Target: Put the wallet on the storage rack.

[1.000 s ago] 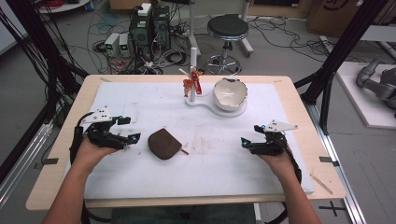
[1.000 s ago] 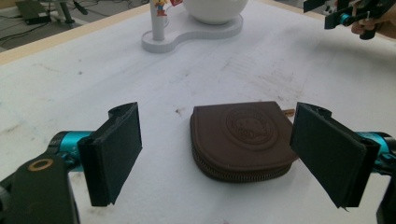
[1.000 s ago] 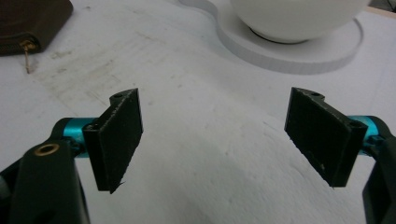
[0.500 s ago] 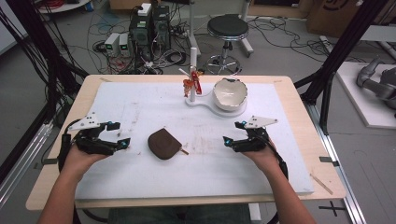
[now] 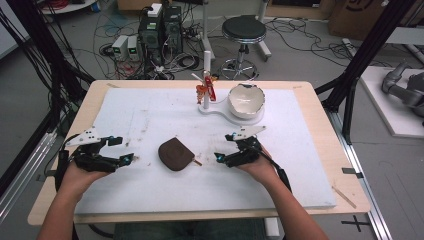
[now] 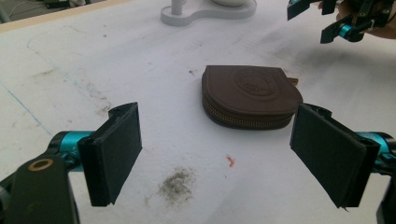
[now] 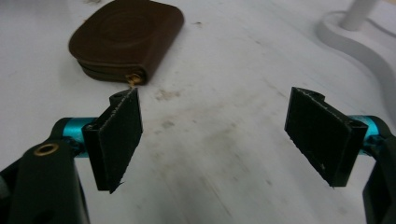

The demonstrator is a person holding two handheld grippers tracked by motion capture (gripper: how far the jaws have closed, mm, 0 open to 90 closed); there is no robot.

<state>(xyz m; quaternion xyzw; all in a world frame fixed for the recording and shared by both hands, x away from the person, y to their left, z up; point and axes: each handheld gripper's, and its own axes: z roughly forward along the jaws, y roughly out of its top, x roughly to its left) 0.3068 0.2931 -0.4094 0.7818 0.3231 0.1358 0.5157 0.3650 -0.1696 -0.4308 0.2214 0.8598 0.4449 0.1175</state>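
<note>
Brown leather zip pouch (image 5: 175, 153), rounded at one end and flat on the white worktop (image 5: 150, 115), lies between the two grippers, a little nearer the right one. Its long axis runs roughly left to right across the worktop, the rounded end toward the left gripper (image 5: 122, 151) and the small brass zip pull (image 7: 134, 79) at the end facing the right gripper (image 5: 224, 148). In the right gripper view that pull sits just beyond the tip of one jaw, close but not touching. In the left gripper view the pouch (image 6: 250, 96) lies ahead and off toward one jaw, zip edge facing the camera, well short of contact. Both grippers are spread wide and hold nothing. Judging by closeness, the right hand seems better placed to take the zip pull.
</note>
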